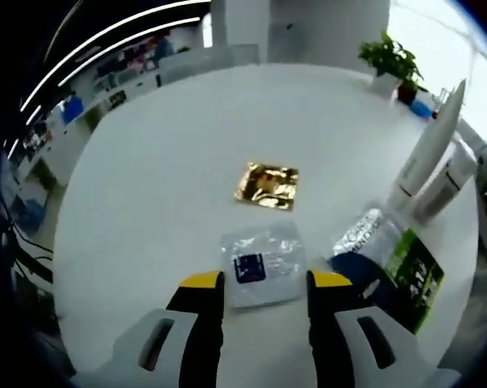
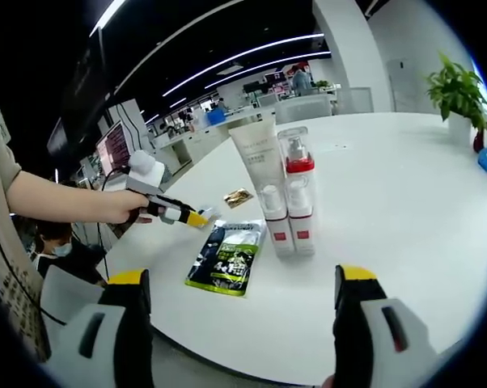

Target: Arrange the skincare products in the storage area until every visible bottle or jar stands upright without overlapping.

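Your left gripper hangs with jaws apart over a clear sachet on the white table. Beyond the sachet lies a gold sachet; beside it a green-black pouch, partly cut off. Your right gripper is spread wide, empty. Behind the pouch stand a white tube and a red-capped pump bottle, touching; their labels are illegible.
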Available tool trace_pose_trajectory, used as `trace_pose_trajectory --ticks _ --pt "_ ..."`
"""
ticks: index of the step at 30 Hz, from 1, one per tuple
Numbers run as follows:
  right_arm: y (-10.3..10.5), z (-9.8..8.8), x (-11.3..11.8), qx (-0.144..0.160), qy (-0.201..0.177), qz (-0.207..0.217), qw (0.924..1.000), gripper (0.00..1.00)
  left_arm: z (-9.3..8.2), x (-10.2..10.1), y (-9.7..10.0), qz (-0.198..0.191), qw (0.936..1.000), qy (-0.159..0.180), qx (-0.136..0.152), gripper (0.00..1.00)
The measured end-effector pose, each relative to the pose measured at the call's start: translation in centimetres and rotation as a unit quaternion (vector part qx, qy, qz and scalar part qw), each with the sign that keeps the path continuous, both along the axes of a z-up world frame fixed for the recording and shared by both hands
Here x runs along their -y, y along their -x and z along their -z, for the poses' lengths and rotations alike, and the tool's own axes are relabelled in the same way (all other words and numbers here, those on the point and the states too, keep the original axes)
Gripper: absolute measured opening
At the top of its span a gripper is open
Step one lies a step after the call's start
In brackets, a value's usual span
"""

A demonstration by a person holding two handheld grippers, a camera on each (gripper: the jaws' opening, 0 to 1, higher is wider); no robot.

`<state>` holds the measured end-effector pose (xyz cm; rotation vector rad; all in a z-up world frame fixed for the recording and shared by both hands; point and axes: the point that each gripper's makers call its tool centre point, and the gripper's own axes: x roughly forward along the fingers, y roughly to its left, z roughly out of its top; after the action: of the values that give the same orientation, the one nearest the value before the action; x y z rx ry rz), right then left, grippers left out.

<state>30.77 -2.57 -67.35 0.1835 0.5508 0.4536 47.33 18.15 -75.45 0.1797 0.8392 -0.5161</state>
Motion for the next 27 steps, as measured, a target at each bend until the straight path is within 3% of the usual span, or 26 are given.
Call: trace_pose_trajectory --ticks 12,27 --pt "0.0 0.0 -0.1 -0.001 -0.004 -0.003 1.0000 0.93 -2.5 2.1 2.8 0.023 0.9987 0.020 0.041 0.37" --pt "0.1 0.0 -0.4 0.001 -0.004 -0.011 0.9999 0.93 -3.7 2.7 6.2 0.047 0.9972 0.023 0.052 0.37"
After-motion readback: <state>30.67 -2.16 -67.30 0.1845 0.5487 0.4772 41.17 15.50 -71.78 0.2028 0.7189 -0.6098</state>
